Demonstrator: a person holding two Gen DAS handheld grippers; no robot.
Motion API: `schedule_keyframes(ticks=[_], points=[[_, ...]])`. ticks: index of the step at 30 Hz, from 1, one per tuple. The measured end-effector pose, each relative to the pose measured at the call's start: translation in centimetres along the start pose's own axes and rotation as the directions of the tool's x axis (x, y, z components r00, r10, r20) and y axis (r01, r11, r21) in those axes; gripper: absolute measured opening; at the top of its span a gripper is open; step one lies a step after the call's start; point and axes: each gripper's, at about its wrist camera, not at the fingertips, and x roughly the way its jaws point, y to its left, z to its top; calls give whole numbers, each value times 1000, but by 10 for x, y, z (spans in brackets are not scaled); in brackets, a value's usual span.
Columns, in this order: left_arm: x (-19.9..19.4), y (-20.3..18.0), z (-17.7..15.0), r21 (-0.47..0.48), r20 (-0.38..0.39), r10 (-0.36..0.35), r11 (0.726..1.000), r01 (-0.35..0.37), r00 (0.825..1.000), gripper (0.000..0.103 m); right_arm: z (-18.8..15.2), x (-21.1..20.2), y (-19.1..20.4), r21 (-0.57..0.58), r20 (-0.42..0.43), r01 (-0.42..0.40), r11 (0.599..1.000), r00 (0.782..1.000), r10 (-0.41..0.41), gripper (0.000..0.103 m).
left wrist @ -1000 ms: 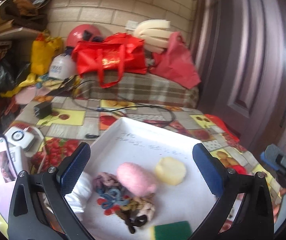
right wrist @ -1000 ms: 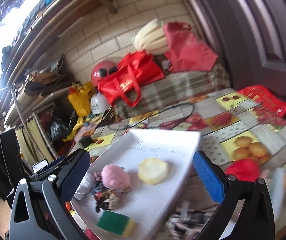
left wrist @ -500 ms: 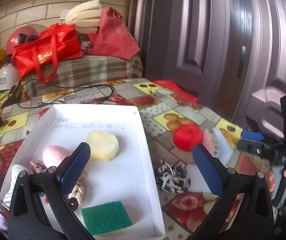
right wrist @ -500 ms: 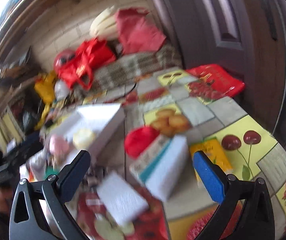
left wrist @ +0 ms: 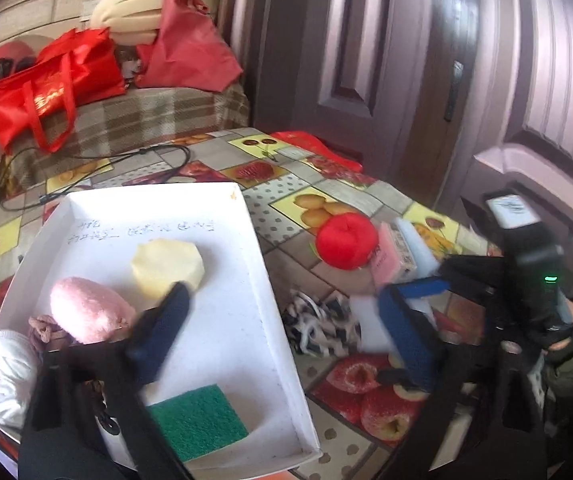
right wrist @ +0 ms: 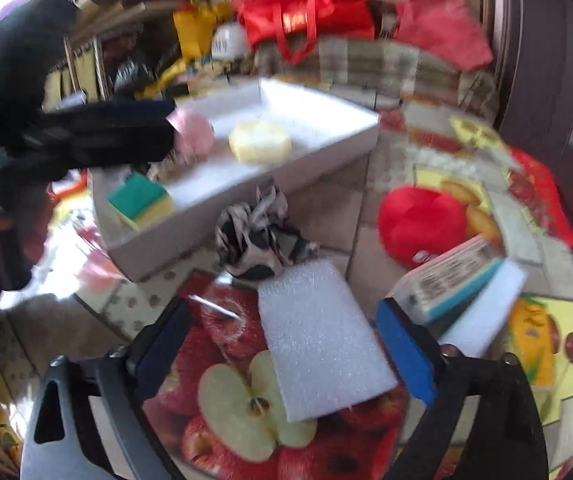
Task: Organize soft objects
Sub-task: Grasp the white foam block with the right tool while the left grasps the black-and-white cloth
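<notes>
A white tray (left wrist: 254, 240) holds a yellow sponge (left wrist: 166, 264), a pink plush (left wrist: 86, 312), a green scrub sponge (left wrist: 198, 420), a white cloth and hair ties. My left gripper (left wrist: 282, 344) is open above the tray's right wall. My right gripper (right wrist: 282, 352) is open and empty over a white foam block (right wrist: 318, 340) on the table. A black-and-white scrunchie (right wrist: 262, 236) lies between block and tray (right wrist: 246, 216). A red plush (right wrist: 422, 220) and packaged sponges (right wrist: 458, 284) lie to the right.
The table has a fruit-print cloth (left wrist: 306, 200). Red bags (left wrist: 54, 80) sit on a plaid-covered box at the back. A purple door (left wrist: 366, 60) stands to the right. A black cable (left wrist: 126, 160) lies behind the tray.
Both grippers swung right and down. The right gripper came low over the white foam block; the left view shifted from the tray's middle to its right edge.
</notes>
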Motion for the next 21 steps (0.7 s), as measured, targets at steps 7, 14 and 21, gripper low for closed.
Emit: schedule_keyframes(ticks=[7, 14, 21], points=[[15, -26, -6, 97, -71, -56, 993, 63, 996, 76, -26, -17, -8, 12, -34, 25, 1000, 999, -25, 59], [47, -58, -5, 133, -152, -24, 990, 45, 988, 76, -69, -54, -42, 107, -22, 106, 989, 994, -104, 59], [88, -83, -12, 183, -269, 81, 983, -31, 960, 76, -72, -60, -53, 178, 3, 78, 981, 997, -80, 59]])
